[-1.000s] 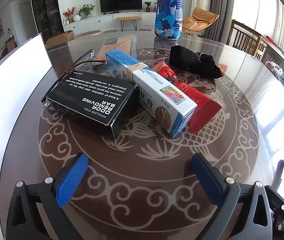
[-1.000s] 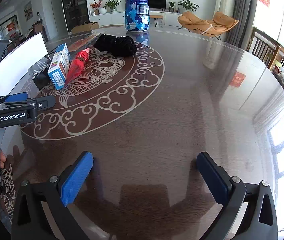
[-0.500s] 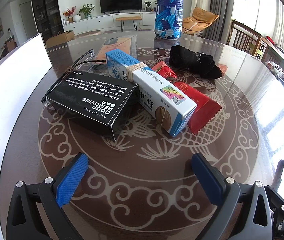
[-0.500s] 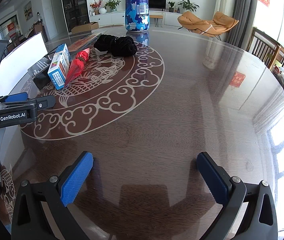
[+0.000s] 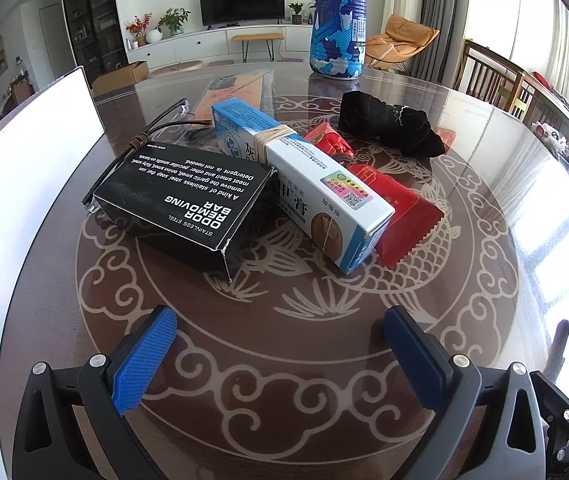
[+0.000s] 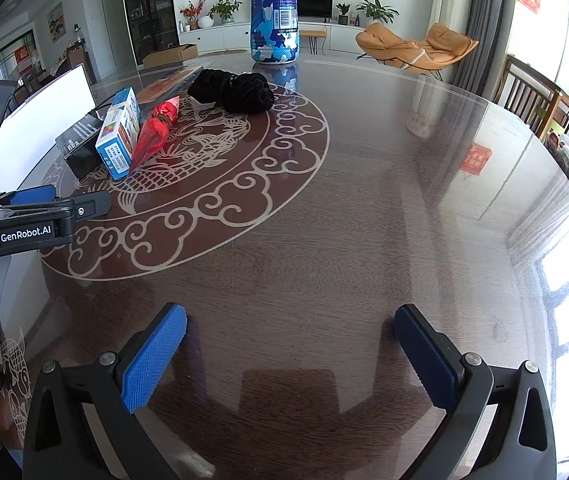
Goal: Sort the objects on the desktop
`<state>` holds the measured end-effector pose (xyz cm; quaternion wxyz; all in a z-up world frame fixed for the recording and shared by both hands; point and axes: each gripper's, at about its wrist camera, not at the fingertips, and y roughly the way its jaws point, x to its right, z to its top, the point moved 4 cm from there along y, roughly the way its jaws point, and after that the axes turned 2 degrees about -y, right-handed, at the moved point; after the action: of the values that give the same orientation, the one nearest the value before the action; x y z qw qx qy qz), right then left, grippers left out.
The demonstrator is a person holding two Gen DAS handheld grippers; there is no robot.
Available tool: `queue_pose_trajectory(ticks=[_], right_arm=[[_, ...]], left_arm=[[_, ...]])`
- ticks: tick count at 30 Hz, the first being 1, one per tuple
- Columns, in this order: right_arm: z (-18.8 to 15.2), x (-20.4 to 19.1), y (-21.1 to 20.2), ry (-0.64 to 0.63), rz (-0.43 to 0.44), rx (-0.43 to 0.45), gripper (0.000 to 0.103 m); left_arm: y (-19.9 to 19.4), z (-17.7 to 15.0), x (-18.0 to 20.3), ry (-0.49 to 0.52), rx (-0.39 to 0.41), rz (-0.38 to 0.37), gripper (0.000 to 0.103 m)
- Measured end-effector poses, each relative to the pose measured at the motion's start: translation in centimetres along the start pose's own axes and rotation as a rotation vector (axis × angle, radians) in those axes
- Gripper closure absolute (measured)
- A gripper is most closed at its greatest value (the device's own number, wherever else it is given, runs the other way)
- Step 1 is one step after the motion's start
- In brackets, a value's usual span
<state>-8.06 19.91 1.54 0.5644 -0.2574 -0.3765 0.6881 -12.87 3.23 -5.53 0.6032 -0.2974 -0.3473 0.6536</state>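
Observation:
In the left wrist view a black box [image 5: 182, 204] marked "odor removing bar", a blue-and-white box [image 5: 304, 184] bound with a rubber band, and a red packet [image 5: 392, 204] lie side by side. Glasses [image 5: 164, 128] lie behind the black box, a black cloth bundle [image 5: 388, 124] further back. My left gripper [image 5: 280, 340] is open and empty, just short of the boxes. My right gripper [image 6: 290, 340] is open and empty over bare table, far right of the same boxes [image 6: 118, 136], packet [image 6: 152, 134] and cloth [image 6: 232, 90]. The left gripper [image 6: 40, 208] shows at the left edge.
A tall blue patterned bottle [image 5: 338, 20] stands at the table's far side, also in the right wrist view [image 6: 274, 8]. A white board [image 5: 12, 184] stands along the left. A flat clear-wrapped sheet [image 5: 236, 88] lies behind the boxes. The round glass-topped table [image 6: 364, 200] stretches right.

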Motion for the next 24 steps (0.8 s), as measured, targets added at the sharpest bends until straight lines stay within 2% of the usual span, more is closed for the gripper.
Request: queue_pose_trajectory(ticks=[24], right_arm=[[-0.06, 0.46, 0.00, 0.019, -0.010, -0.004, 0.000]], left_arm=[[-0.05, 0.01, 0.01, 0.000, -0.001, 0.000, 0.000]])
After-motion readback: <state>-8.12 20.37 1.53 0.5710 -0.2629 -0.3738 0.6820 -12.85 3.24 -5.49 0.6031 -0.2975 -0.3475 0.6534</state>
